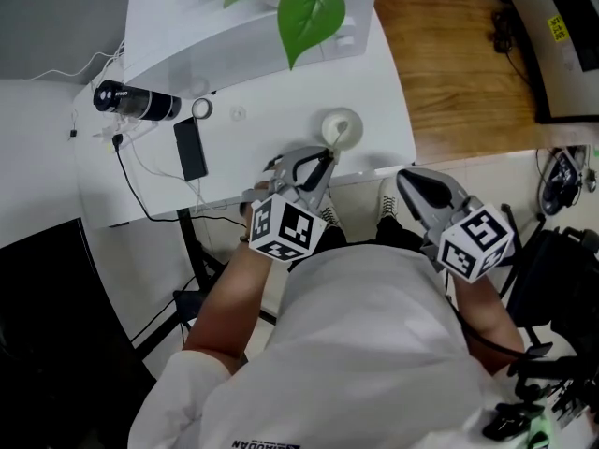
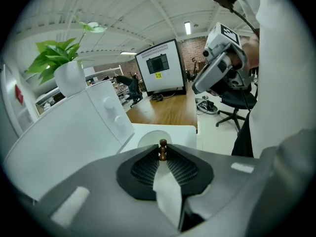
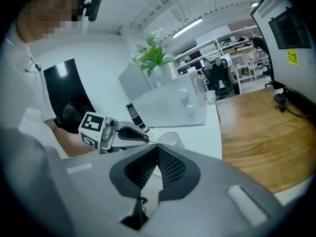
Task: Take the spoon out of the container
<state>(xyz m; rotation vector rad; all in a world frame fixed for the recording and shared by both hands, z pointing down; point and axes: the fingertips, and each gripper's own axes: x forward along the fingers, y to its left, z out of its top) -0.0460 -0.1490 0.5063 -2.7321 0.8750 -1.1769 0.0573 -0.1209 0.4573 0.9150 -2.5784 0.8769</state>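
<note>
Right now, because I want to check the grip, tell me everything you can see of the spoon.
Of the spoon, only the handle's top shows. It is dark brown and wood-like, turned into small stacked beads. It is pinched between the pads of the left gripper, with its tip poking out past them. The white container sits just beyond it. The bowl is hidden by the gripper, so I cannot tell whether it is inside the container.

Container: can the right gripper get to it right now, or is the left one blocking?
Probably yes. The right gripper hangs off the table's near edge, empty, and the container's right side is open. The left gripper, shut on the spoon handle, crowds only its near-left side.
</note>
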